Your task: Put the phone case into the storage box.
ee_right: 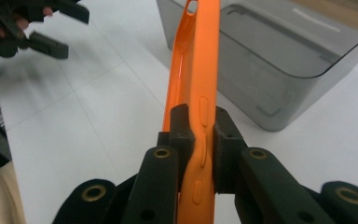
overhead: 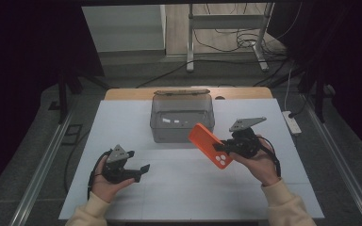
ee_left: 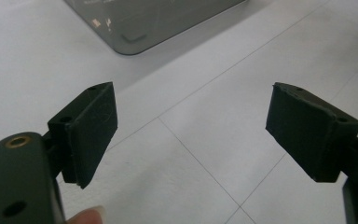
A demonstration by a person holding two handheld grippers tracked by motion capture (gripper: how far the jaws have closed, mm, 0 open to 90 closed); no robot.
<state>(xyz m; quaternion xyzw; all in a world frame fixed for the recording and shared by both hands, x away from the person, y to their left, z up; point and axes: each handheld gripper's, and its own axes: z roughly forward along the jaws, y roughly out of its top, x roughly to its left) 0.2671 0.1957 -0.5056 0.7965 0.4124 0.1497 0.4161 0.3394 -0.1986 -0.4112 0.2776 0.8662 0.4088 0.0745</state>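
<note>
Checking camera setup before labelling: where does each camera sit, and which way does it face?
High view: above the person's side, looking forward and down on the table; both forearms, left gripper, right gripper.
Left gripper view: on the left gripper, along its open jaws at the table; fingertip at bottom.
Right gripper view: on the right gripper, along jaws shut on the orange case; other hand upper left.
All three share the grey bin.

Ahead of me a white table (overhead: 122,122) carries a smoky clear bin (overhead: 182,120). Beyond it I see a metal stand (overhead: 226,28) and loose cables (overhead: 226,40) on the floor.
</note>
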